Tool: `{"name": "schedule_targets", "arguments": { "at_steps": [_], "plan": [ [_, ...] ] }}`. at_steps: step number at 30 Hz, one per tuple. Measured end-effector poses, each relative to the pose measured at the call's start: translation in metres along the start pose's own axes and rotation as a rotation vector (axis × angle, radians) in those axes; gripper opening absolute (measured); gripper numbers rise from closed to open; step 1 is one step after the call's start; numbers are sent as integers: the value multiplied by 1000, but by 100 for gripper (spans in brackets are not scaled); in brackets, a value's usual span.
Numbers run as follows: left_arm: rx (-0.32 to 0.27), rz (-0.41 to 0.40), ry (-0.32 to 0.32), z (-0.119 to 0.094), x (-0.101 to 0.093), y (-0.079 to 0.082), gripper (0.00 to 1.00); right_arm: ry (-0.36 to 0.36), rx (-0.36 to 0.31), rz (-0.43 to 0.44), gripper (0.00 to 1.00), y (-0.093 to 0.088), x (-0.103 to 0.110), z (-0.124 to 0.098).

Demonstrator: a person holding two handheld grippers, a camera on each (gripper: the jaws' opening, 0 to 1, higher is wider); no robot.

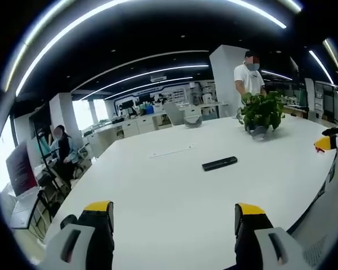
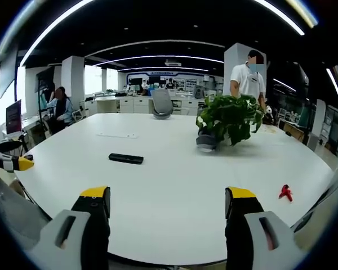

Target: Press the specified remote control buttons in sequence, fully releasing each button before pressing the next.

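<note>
1. While both grippers hang back over the near edge of the white bench (image 2: pixel 174 225), the remote control (image 1: pixel 219 163) lies flat near the middle of it, well apart from either tool; in the right gripper view it sits ahead and to the left (image 2: pixel 125 158).
2. Left gripper (image 1: pixel 174 216): jaws spread wide, yellow tips up, nothing between them. Right gripper (image 2: pixel 172 202): jaws likewise spread, empty.
3. Judged: neither tool is set for a press. A spread pair cannot poke a small button cleanly, so one gripper would likely need its jaws brought together first.
4. Button faces are too small to read from here.
5. Potted plant (image 2: pixel 231 121) stands beyond the remote, toward the far right of the bench; a small red object (image 2: pixel 285 192) lies near the right edge. Neither blocks the approach.
6. Held-back stance seems chosen to keep the remote in sight of both cameras.
7. Person in white shirt (image 1: pixel 249 79) stands behind the plant; another person (image 1: pixel 62 147) sits at far left.
</note>
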State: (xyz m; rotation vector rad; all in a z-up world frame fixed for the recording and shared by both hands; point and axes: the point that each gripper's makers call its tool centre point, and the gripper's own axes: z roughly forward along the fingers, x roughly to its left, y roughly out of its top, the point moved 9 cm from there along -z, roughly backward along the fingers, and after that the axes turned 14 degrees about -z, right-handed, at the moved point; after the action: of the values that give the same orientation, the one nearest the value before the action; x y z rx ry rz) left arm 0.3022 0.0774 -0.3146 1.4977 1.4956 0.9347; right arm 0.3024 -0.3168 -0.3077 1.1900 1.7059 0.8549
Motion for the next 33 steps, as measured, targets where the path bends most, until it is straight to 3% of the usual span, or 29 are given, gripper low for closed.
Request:
{"name": "schedule_targets", "arguments": {
  "at_steps": [33],
  "plan": [
    [18,16,-5,1,-2,-2,88,19,4,-3,84,-1,2,0]
  ]
}}
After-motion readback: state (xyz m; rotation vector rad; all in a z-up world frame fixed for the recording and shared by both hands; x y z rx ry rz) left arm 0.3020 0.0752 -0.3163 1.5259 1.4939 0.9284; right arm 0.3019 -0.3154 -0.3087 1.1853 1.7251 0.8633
